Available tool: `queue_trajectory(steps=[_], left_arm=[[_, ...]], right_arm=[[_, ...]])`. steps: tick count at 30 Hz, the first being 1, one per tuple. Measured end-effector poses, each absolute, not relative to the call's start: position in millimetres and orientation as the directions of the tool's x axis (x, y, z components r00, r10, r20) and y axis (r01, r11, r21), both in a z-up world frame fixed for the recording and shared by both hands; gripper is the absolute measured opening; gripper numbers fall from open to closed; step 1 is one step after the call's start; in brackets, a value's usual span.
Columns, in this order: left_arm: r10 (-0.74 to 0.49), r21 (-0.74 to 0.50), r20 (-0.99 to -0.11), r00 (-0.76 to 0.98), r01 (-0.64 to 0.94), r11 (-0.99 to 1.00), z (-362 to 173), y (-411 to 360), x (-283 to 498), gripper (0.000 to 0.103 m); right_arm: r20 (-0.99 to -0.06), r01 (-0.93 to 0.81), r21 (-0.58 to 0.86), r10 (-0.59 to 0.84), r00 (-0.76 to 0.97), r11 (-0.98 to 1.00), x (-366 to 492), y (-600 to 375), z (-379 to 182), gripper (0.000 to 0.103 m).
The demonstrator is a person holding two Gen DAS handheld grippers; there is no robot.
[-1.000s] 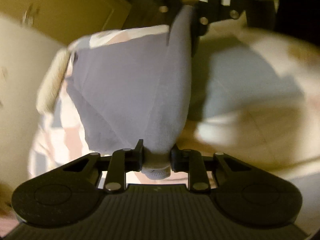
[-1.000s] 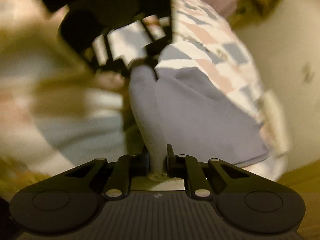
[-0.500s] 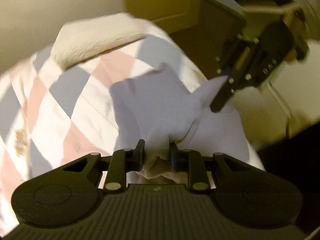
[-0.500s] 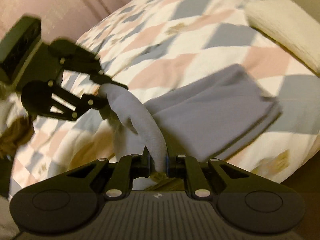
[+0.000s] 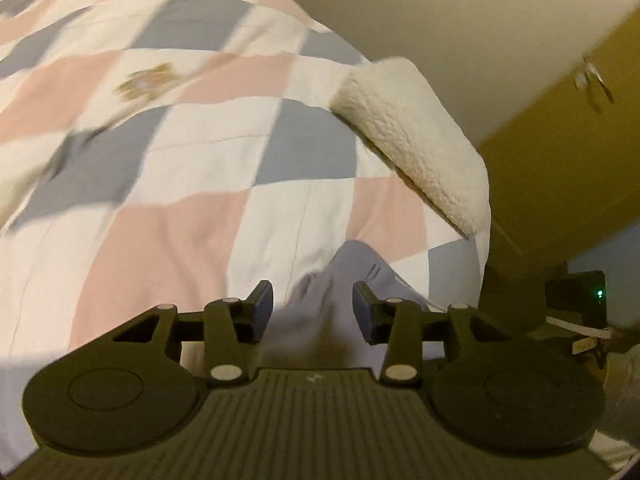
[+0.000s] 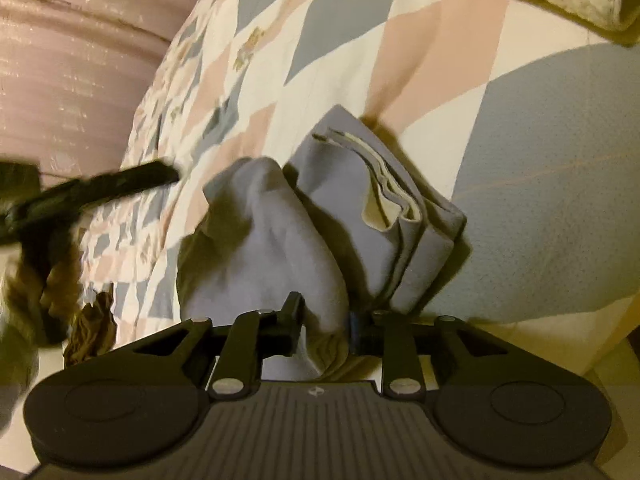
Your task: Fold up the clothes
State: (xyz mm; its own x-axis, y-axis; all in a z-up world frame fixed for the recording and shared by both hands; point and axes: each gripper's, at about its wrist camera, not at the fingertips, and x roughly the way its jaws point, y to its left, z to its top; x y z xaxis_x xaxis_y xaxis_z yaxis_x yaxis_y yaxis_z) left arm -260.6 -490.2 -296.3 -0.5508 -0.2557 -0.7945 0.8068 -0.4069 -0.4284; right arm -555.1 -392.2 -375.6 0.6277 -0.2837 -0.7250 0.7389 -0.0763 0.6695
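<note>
A bed quilt [image 5: 168, 184] checked in pink, grey and white fills both views, with a cream fleece blanket [image 5: 420, 148] folded along its edge. A grey garment [image 6: 376, 208] is seen lying folded in layers on the quilt near the bed's edge. One bunched end of it is pinched between the narrow jaws of the right gripper [image 6: 322, 320]. The left gripper [image 5: 313, 304], its jaws just opened, is held over grey cloth, its pads clear of it.
</note>
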Motion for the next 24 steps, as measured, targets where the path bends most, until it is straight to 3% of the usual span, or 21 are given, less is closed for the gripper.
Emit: queue_trajectory(steps=[5,10,16,20,24], left_arm=[[-0.312,-0.336,-0.817,-0.485,0.84,-0.426,-299.2,-434.8,-260.5,0.035],[-0.307,-0.281,-0.841,-0.445,0.845,-0.456,-323.3,-414.4,-282.4,0.035],[-0.302,-0.313,-0.838,-0.454,0.854,-0.416,-332.8,-408.6,-279.2,0.035],[-0.313,-0.355,-0.822,-0.475,0.858,-0.37,-325.1,-406.5,-263.3,0.035],[-0.335,-0.314,-0.828,-0.449,0.867,-0.387,-316.1,-406.8,-263.8,0.034]], right_arm=[[-0.739,0.805,0.59,-0.366,0.566,0.053,-553.5,-397.0,-338.1,0.012],[-0.772,0.843,0.538,-0.405,0.49,-0.008,-577.4,-401.0,-339.2,0.012],[-0.793,0.825,0.557,-0.358,0.493,-0.098,-587.8,-405.3,-369.8,0.012],[-0.793,0.824,0.552,-0.385,0.472,-0.126,-586.2,-405.5,-359.5,0.026],[-0.858,0.882,0.457,-0.317,0.404,-0.113,-583.7,-408.1,-362.8,0.021]])
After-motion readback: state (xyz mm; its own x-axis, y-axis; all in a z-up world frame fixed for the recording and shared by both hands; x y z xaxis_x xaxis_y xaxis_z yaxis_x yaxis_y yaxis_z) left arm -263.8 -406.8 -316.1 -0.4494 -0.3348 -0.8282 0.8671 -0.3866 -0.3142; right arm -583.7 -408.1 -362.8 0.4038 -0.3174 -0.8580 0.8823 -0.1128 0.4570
